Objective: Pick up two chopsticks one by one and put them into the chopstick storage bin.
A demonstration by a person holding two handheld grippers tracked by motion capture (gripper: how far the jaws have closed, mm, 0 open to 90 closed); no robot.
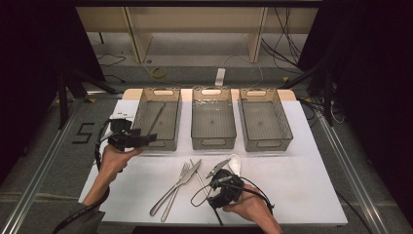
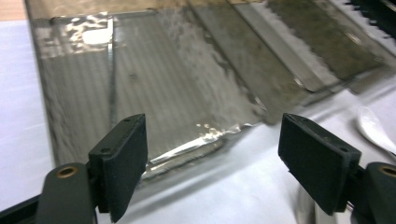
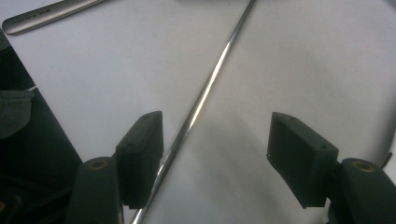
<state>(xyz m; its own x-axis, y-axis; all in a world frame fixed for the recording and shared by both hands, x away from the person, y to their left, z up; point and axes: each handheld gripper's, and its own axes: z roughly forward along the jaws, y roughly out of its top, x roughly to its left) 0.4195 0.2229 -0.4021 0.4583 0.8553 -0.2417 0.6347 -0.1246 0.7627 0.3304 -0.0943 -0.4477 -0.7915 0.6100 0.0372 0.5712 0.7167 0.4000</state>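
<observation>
Right gripper view has our right gripper low over a thin steel rod, probably a chopstick, lying flat on the white table. The jaws stand apart around it and the pads press on nothing; the rod runs just beside the left pad. We judge the main risk to be a slip: the rod is thin, round and flush on the sheet, so closing jaws could roll it aside or pinch only one end and let it swing. Our left gripper hovers open and empty at the near edge of the left bin, where one rod already lies. The middle bin and right bin look empty. A fork and knife lie crossed just left of the rod, and a white spoon sits by the right gripper, so a wide sweep could knock them.
</observation>
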